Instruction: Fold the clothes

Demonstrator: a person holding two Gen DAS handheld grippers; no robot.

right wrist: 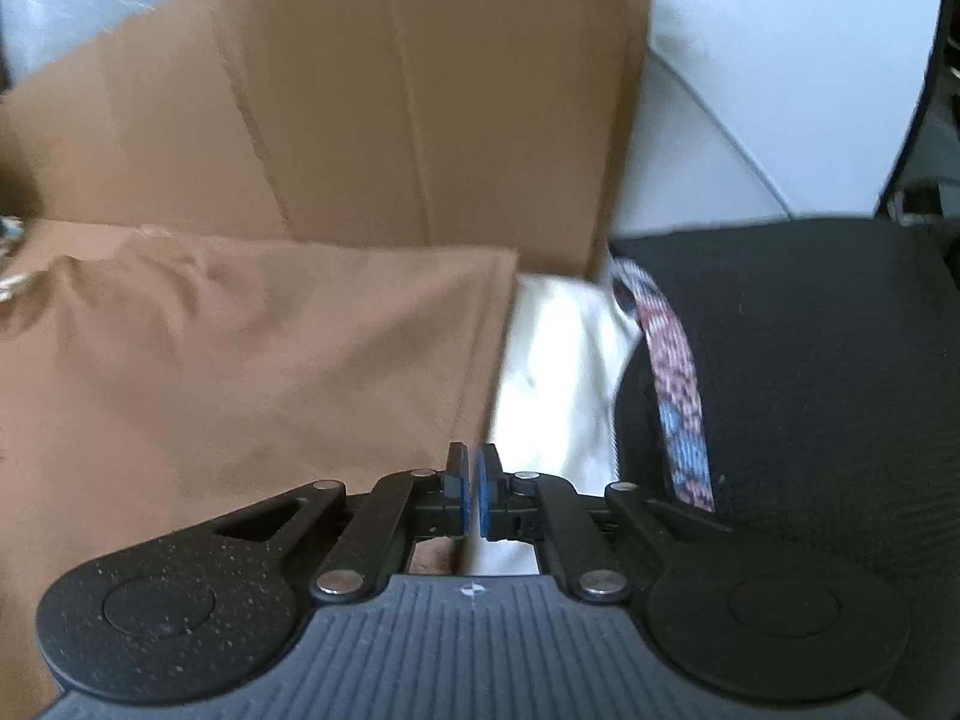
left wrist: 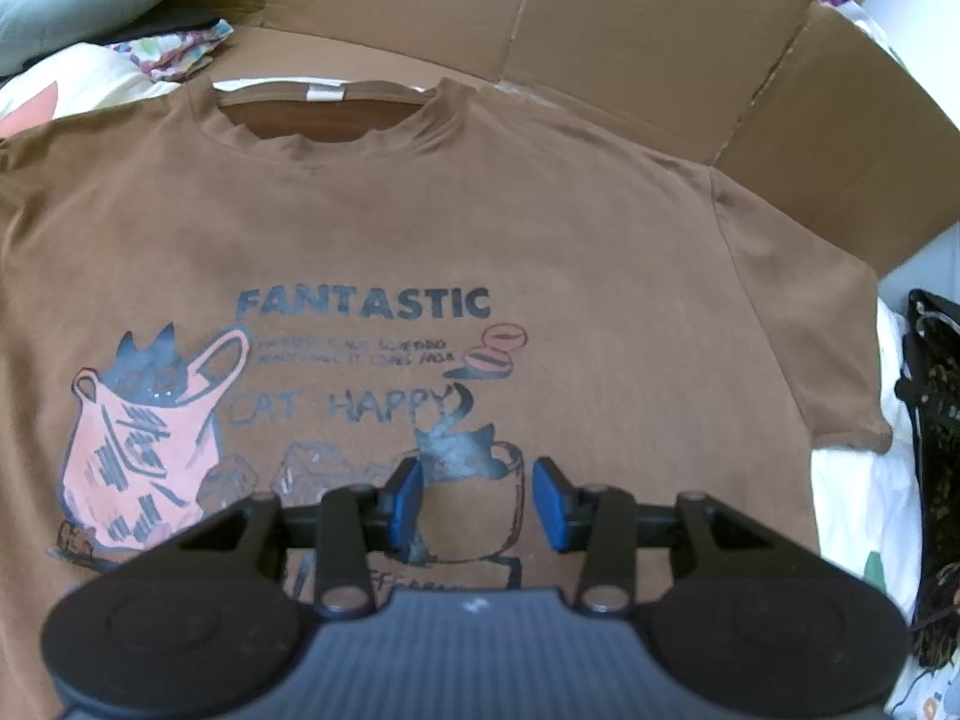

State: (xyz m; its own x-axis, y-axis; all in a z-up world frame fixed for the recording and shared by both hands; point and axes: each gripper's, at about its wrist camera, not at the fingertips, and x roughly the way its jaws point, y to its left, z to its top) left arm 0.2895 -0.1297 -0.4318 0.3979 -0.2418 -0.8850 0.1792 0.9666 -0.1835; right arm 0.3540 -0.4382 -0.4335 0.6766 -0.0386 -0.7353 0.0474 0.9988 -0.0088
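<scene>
A brown t-shirt (left wrist: 540,228) with a "FANTASTIC CAT HAPPY" print lies flat, front up, collar at the far side, on flattened cardboard (left wrist: 630,30). My left gripper (left wrist: 477,501) hovers over the lower part of the print, its blue pads (left wrist: 405,495) wide apart and empty. In the blurred right wrist view, my right gripper (right wrist: 474,495) sits over the shirt's right edge (right wrist: 480,390), where brown cloth meets white bedding. Its pads (right wrist: 459,495) are pressed nearly together, and I see no cloth between them.
White bedding (right wrist: 552,372) lies right of the shirt. A black bag (right wrist: 810,390) with a patterned strap (right wrist: 675,378) sits at the right. A cardboard flap (right wrist: 420,108) stands up behind. Pillows and patterned cloth (left wrist: 174,48) lie at the far left.
</scene>
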